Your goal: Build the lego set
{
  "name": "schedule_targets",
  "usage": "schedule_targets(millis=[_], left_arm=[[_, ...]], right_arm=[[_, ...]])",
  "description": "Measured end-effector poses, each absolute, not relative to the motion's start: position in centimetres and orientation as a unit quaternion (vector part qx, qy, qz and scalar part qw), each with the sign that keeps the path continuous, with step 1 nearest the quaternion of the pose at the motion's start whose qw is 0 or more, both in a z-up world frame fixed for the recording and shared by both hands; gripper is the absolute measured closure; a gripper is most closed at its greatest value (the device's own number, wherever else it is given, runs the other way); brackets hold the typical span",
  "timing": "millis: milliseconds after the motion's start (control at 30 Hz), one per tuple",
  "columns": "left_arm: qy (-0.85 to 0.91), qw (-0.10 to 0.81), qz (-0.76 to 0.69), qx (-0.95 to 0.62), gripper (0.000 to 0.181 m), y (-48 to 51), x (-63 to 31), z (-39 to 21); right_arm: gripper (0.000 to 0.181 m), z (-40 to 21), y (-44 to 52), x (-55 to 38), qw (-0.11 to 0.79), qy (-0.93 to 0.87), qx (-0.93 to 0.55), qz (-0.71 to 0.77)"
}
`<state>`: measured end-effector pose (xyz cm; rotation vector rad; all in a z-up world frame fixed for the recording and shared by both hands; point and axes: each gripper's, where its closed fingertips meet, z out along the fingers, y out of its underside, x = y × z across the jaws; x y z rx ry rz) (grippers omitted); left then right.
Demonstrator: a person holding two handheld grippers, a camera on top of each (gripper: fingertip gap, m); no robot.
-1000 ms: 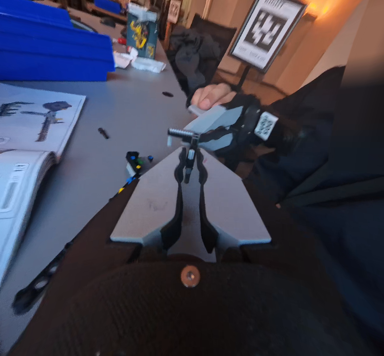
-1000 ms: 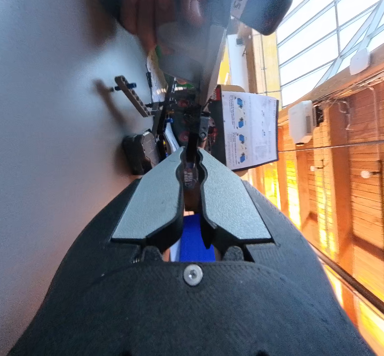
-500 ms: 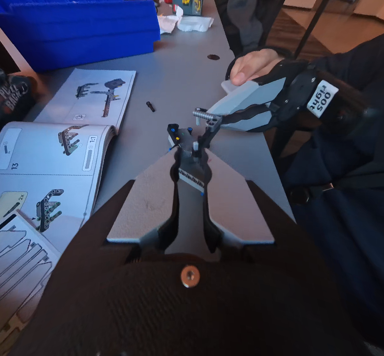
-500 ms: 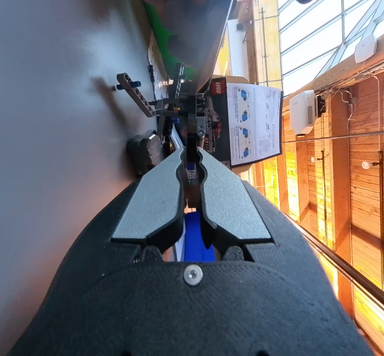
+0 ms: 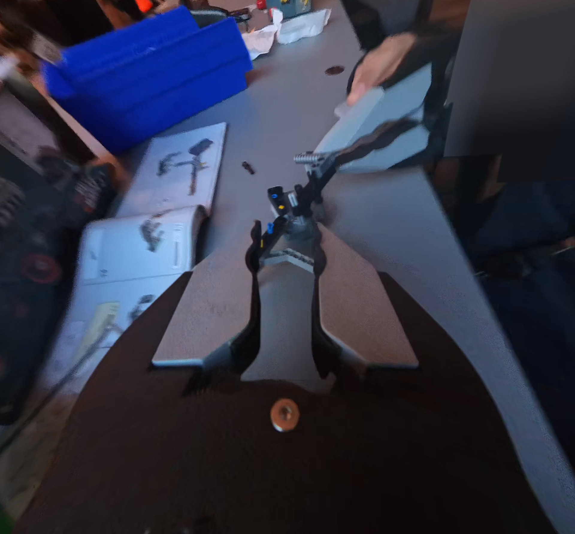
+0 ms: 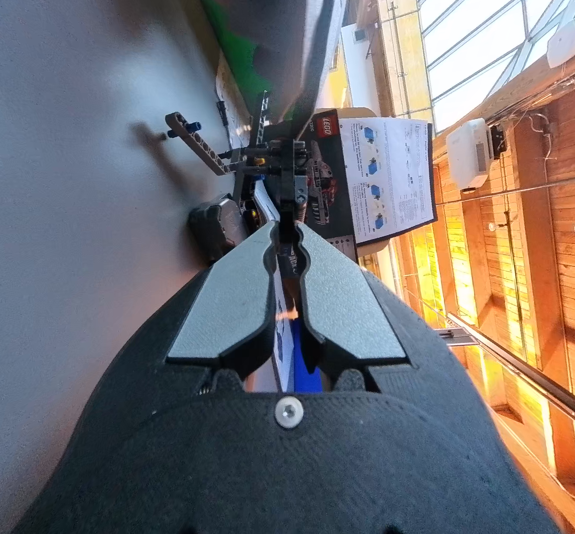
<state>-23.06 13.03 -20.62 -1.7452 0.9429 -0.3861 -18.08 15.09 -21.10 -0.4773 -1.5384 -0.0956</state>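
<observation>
A small black and grey Lego assembly (image 5: 281, 204) with blue and yellow pins sits low over the grey table (image 5: 389, 223). My left gripper (image 5: 286, 232) is open, its fingertips on either side of the assembly's near end. My right gripper (image 5: 329, 158) comes in from the upper right and is shut on a black beam (image 6: 286, 204) of the assembly, next to a grey ribbed part (image 5: 306, 157). In the right wrist view, my right gripper (image 6: 287, 228) clamps that beam. A grey holed beam (image 6: 199, 145) with blue pins sticks out to the left. The left gripper (image 6: 311, 36) is blurred at the top.
An open instruction booklet (image 5: 174, 192) lies to the left, with blue bins (image 5: 149, 73) behind it. A loose black pin (image 5: 248, 168) lies on the table. A Lego box (image 6: 329, 176), a printed sheet (image 6: 389, 170) and a black motor block (image 6: 217, 226) stand beyond the assembly. The table edge runs along the right. Tip to tip, the grippers are about 6 cm apart.
My left gripper's fingers have spread apart and let go of the assembly. The left view has tilted down toward the table. My right gripper still holds the black beam.
</observation>
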Motion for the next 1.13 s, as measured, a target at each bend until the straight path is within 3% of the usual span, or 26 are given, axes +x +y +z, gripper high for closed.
schedule_targets(millis=[100, 233, 500, 767, 1133], left_arm=[[0.447, 0.565, -0.058, -0.691, 0.157, 12.9, -22.5, -20.2], [0.466, 0.592, -0.035, -0.656, 0.166, 12.6, -21.4, -19.1], [0.496, 0.567, -0.02, -0.657, 0.158, 12.2, -21.6, -20.7], [0.433, 0.531, -0.165, -0.709, 0.161, 11.8, -21.0, -20.7], [0.376, 0.498, -0.157, -0.766, 0.171, 12.9, -24.1, -21.7]], right_arm=[[0.177, -20.6, 15.1, -17.8, 0.69, -0.688, -0.226, -0.012], [0.177, -20.9, 15.1, -17.7, 0.672, -0.699, -0.244, 0.026], [0.177, -21.4, 14.6, -17.7, 0.627, -0.739, -0.24, 0.058], [0.177, -20.8, 14.7, -17.6, 0.658, -0.718, -0.226, 0.007], [0.178, -22.3, 14.6, -17.5, 0.671, -0.706, -0.219, -0.046]])
